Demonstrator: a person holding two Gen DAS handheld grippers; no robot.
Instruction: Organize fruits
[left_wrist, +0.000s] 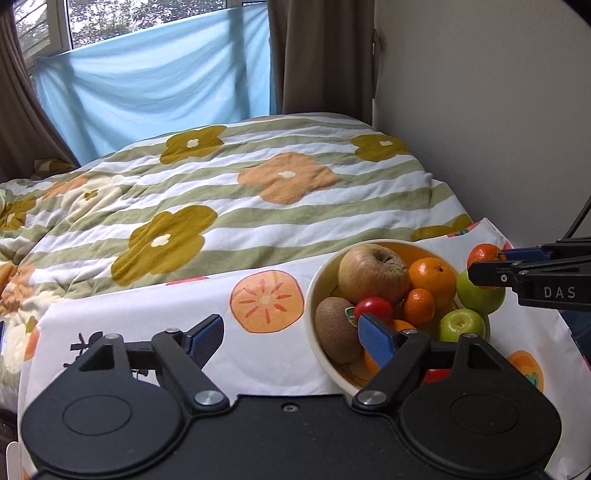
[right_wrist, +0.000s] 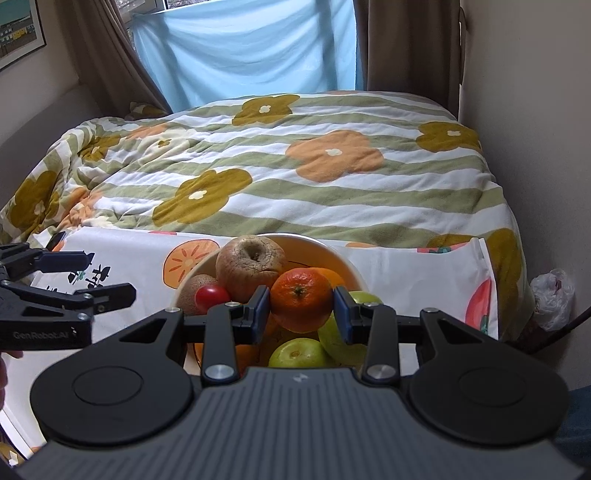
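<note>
A cream bowl (left_wrist: 314, 295) sits on a fruit-print cloth and holds a brown wrinkled apple (left_wrist: 373, 271), a kiwi (left_wrist: 336, 328), a red tomato (left_wrist: 373, 308), oranges (left_wrist: 432, 277) and green apples (left_wrist: 461, 325). My right gripper (right_wrist: 301, 312) is shut on a mandarin (right_wrist: 301, 302) and holds it over the bowl (right_wrist: 343, 262); the mandarin also shows in the left wrist view (left_wrist: 484, 254). My left gripper (left_wrist: 291, 339) is open and empty, its right finger over the bowl's left side, its left finger over the cloth.
The cloth-covered table (left_wrist: 184, 325) stands against a bed with a striped flower quilt (left_wrist: 229, 192). A wall (left_wrist: 480, 110) is on the right. A plastic bag (right_wrist: 552, 299) lies at the right beside the bed.
</note>
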